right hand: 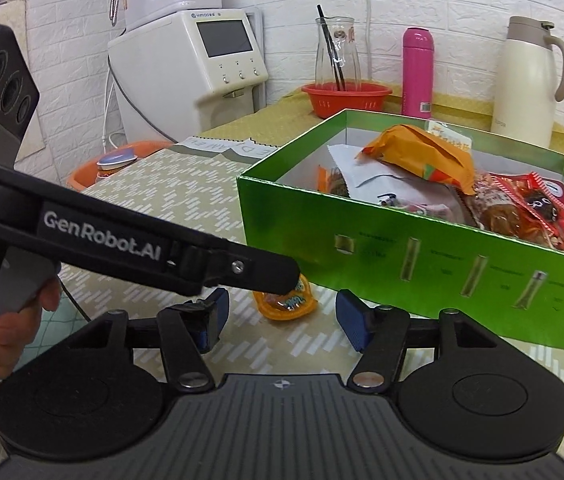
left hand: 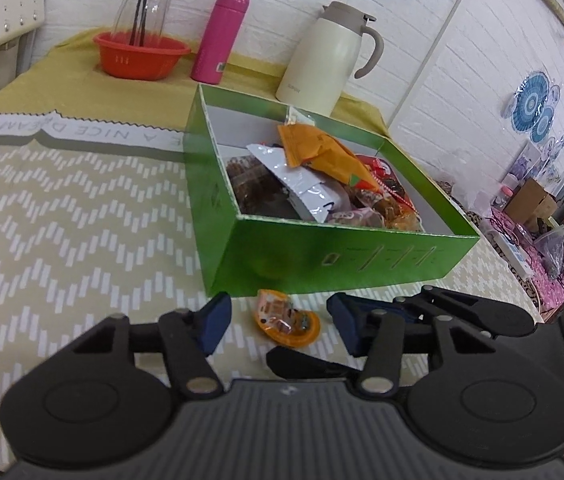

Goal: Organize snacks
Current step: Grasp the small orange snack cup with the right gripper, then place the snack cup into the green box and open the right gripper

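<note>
A small orange jelly cup (left hand: pixel 288 320) lies on the patterned tablecloth just in front of the green box (left hand: pixel 322 260). My left gripper (left hand: pixel 278 324) has its blue pads on either side of the cup, with a gap on each side, so it is open. In the right wrist view the same jelly cup (right hand: pixel 284 303) lies just beyond my right gripper (right hand: pixel 282 320), which is open and holds nothing. The left gripper's black finger (right hand: pixel 269 270) reaches in from the left over the cup. The green box (right hand: pixel 402 248) holds several snack packets, with an orange one (left hand: pixel 322 148) on top.
Behind the box stand a cream jug (left hand: pixel 330 52), a pink bottle (left hand: pixel 221 36) and a red basket (left hand: pixel 139 54) holding a glass carafe. A white water dispenser (right hand: pixel 193 64) is at the far left. A hand (right hand: pixel 13 320) grips the left tool's handle.
</note>
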